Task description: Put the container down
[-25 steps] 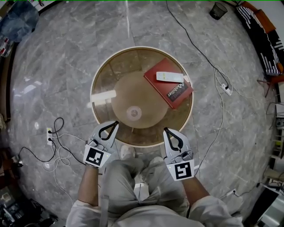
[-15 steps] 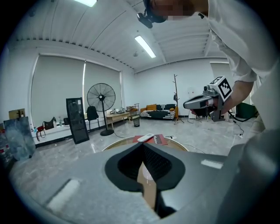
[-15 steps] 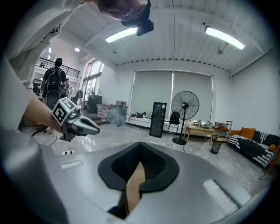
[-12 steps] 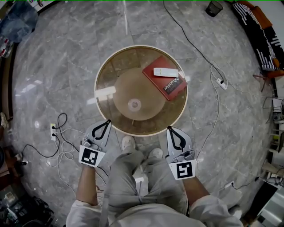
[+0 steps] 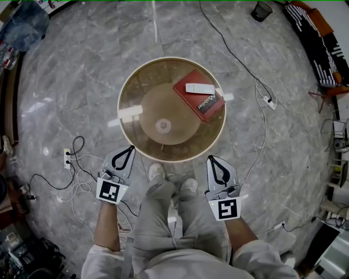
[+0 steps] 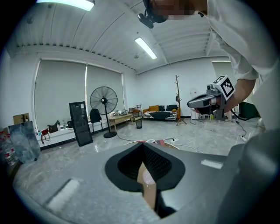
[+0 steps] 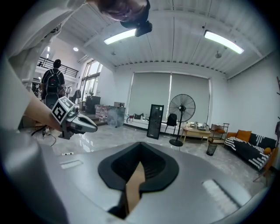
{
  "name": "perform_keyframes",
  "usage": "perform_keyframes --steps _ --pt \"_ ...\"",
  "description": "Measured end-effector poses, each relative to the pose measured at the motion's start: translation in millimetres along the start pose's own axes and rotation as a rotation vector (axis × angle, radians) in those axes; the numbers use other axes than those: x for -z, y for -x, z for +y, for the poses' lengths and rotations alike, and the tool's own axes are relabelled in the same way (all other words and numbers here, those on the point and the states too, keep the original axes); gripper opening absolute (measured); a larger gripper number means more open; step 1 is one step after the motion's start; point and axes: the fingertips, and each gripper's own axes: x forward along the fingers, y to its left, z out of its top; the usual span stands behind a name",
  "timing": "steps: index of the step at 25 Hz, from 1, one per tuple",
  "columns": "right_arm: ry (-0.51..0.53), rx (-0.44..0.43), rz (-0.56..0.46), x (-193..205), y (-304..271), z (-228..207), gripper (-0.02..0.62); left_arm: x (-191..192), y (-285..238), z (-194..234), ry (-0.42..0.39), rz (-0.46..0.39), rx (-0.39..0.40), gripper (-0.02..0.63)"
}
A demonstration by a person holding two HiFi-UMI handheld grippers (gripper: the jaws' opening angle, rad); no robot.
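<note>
One red book [image 5: 199,104] reads "Mobilier", w/ remote [image 5: 200,88] atop.

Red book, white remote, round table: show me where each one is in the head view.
red book [image 5: 191,98], head view, bare red cover beside the remote.
white remote [image 5: 200,89], head view, middle of its body.
round table [image 5: 133,87], head view, bare glass top, left part.

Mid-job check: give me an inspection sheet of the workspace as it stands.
Surface: round glass table, mostly bare.
Job's things: small round container standing near the table's centre, not held.
Clutter: red book with white remote on it.
Grippers: left gripper and right gripper, jaws together, empty, short of the table.
Cables: left power strip and right power strip, cords trailing over the floor.
Surroundings: bin, striped sofa.
</note>
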Motion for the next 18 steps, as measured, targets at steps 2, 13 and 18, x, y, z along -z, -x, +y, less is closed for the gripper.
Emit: perform_keyframes --steps 2,13,18 --pt "0.004 -0.003 0.0 -2 5 -1 0.003 -4 1 -3 0.005 -0.001 -0.005 0.002" --pt "-0.005 -0.015 -0.025 -12 19 -1 0.003 -16 10 -18 -0.025 0.002 -0.018 0.002" --pt "-0.002 -0.02 -0.035 -19 22 0 0.004 -23 13 -21 -0.015 -0.013 -0.025 0.002"
